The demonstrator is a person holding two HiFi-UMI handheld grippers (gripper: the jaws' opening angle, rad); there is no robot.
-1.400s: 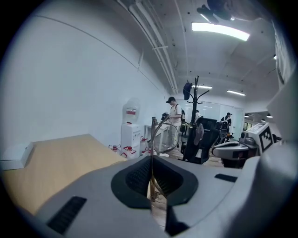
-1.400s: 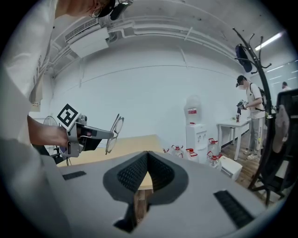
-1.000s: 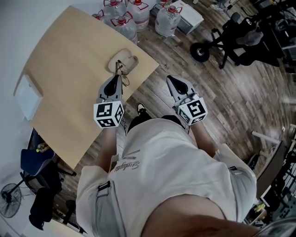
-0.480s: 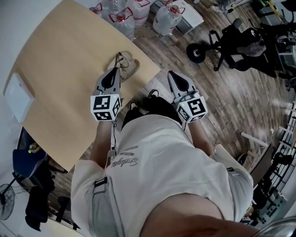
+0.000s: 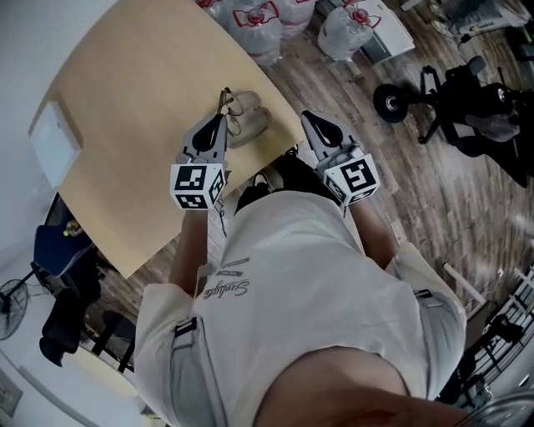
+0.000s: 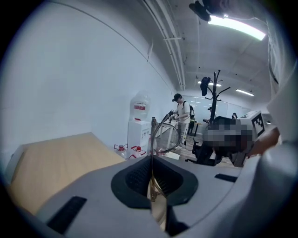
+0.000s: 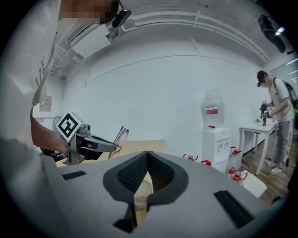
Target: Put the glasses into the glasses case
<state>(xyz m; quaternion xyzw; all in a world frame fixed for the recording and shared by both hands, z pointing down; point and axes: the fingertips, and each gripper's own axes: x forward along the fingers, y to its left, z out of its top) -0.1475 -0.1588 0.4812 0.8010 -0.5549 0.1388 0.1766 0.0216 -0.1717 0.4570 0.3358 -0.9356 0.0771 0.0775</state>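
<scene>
My left gripper (image 6: 151,159) is clamped on the glasses (image 6: 165,138), the pads closed on a thin bit of the wire frame with one lens standing up beyond the tips. That grip is my first worry: with so little metal between the pads, I judge the frame could swivel or slide out if I tilt or bump it on the way down. Whether the arms are folded I can't tell, and an arm sticking out could catch on the rim. My right gripper (image 7: 147,155) has its jaws pressed together on nothing. In the head view it (image 5: 310,122) hangs past the table's edge, over the floor, so it isn't steadying anything. Just beyond the left gripper (image 5: 219,124) the glasses (image 5: 225,102) hover over the beige glasses case (image 5: 250,125), which seems to lie open, though I can't be sure from up here. The case sits right at the near edge of the table (image 5: 125,92), and that's the bigger risk. A push from the frame, with nothing bracing the case, could slide it off onto the wooden floor. Farther off, the water bottles (image 5: 254,18) stand on the floor, well clear of my path.
</scene>
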